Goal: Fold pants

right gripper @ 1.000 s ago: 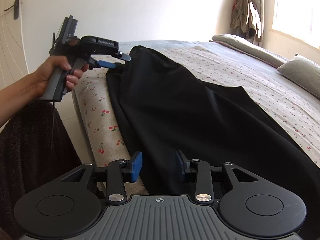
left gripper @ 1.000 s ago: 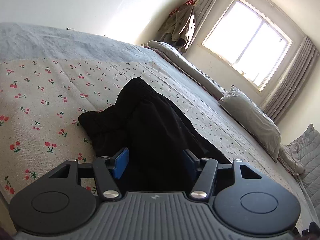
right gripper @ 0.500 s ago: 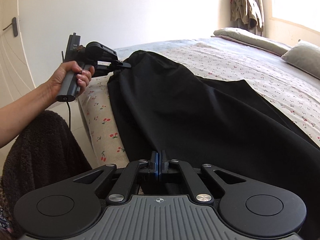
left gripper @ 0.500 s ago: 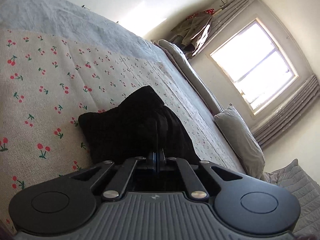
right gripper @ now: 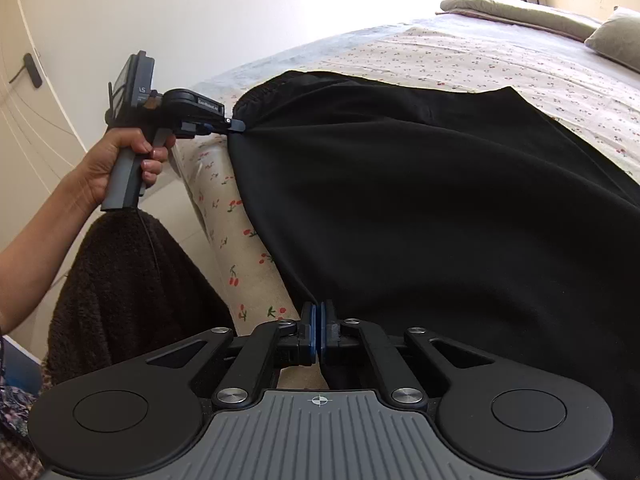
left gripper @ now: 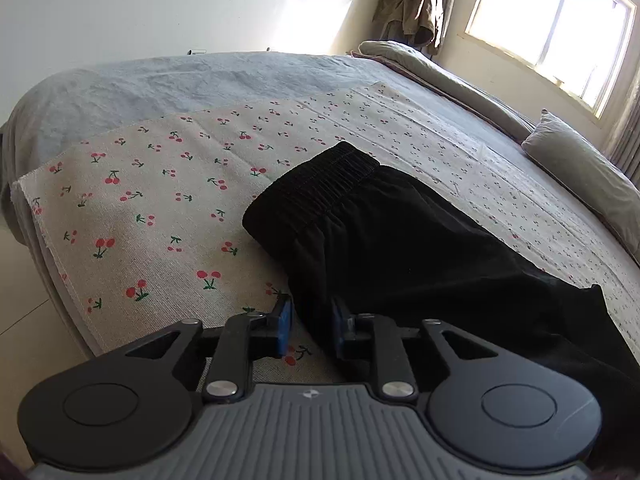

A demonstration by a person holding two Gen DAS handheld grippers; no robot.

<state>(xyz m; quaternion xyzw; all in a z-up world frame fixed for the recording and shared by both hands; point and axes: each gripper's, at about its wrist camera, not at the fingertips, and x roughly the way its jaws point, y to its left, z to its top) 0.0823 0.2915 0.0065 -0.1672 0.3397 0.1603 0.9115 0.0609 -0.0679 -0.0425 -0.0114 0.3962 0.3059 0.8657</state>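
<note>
Black pants (left gripper: pixel 400 240) lie on the cherry-print sheet (left gripper: pixel 160 208), elastic waistband (left gripper: pixel 320 184) toward the bed's near corner. In the left wrist view my left gripper (left gripper: pixel 310 330) is open, its blue pads on either side of the pants' near edge. In the right wrist view the pants (right gripper: pixel 420 208) spread wide over the bed's edge. My right gripper (right gripper: pixel 319 330) is shut on the pants' near edge. The left gripper also shows in the right wrist view (right gripper: pixel 236 125), its tips at the fabric below the waistband.
A grey pillow (left gripper: pixel 588 176) and a folded grey duvet (left gripper: pixel 432 68) lie at the far side of the bed under a window (left gripper: pixel 560 28). Clothes hang in the corner (left gripper: pixel 416 0). A dark brown fuzzy garment (right gripper: pixel 128 300) is beside the bed's edge, with a door (right gripper: pixel 24 92) behind.
My left gripper, shut on the pants half a second ago, has opened and the waistband end now lies flatter on the sheet. My right gripper stays shut on the edge.
</note>
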